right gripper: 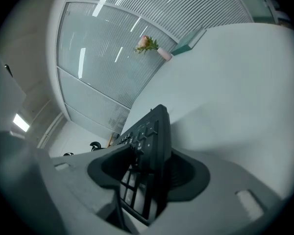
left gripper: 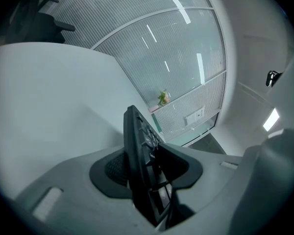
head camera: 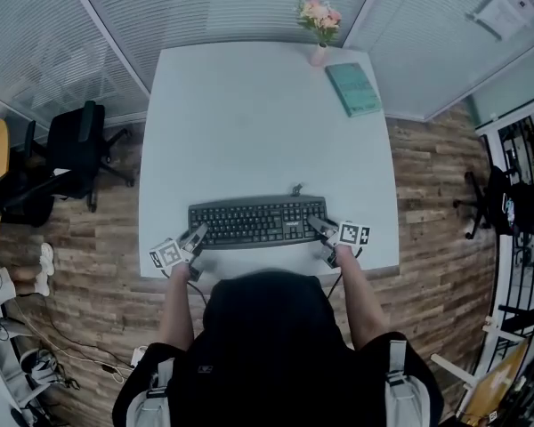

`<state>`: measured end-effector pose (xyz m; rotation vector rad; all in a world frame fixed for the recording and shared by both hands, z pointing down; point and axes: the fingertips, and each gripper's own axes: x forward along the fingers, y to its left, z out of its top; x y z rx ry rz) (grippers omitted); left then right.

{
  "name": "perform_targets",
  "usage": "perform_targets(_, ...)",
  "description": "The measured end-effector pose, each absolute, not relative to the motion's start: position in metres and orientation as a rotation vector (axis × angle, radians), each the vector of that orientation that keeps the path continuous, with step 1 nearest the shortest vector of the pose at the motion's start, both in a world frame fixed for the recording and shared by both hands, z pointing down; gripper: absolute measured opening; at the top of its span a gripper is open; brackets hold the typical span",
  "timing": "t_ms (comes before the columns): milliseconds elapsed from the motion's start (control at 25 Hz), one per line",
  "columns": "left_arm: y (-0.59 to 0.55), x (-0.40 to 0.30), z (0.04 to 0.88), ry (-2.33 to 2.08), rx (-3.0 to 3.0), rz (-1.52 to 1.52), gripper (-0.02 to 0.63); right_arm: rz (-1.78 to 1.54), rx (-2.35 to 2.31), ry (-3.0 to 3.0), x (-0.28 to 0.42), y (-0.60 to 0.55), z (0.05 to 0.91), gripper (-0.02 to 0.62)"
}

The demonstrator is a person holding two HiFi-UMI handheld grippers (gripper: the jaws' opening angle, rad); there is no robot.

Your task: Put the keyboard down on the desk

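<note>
A black keyboard (head camera: 254, 222) lies flat on the white desk (head camera: 267, 123), near its front edge. My left gripper (head camera: 196, 236) is at the keyboard's left end and my right gripper (head camera: 319, 227) at its right end. In the left gripper view the keyboard's end (left gripper: 137, 146) stands edge-on between the jaws of the left gripper (left gripper: 142, 168), with slight gaps to the pads. The right gripper view shows the other end (right gripper: 154, 131) inside the right gripper (right gripper: 149, 173), and a clear gap on the underside. Both grippers are open around the keyboard.
A pink vase of flowers (head camera: 319, 25) and a teal book (head camera: 353, 88) sit at the desk's far right. The keyboard's cable stub (head camera: 295, 188) sticks out behind it. A black office chair (head camera: 76, 149) stands on the wood floor to the left.
</note>
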<state>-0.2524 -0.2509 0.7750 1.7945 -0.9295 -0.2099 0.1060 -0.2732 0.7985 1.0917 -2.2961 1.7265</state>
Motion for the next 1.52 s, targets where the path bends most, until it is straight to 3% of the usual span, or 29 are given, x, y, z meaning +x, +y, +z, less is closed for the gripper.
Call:
perform_targets(1120,-0.26,-0.263,0.809,-1.122,1.735,-0.014,0.215,1.651,1.136,-2.153,0.109,-0.28,0.827,0.245)
perform_targets(1520,-0.257,-0.271,0.816,-1.236,1.755,0.127,0.241,1.411,1.248,-2.127,0.114,-0.278,0.831,0.265)
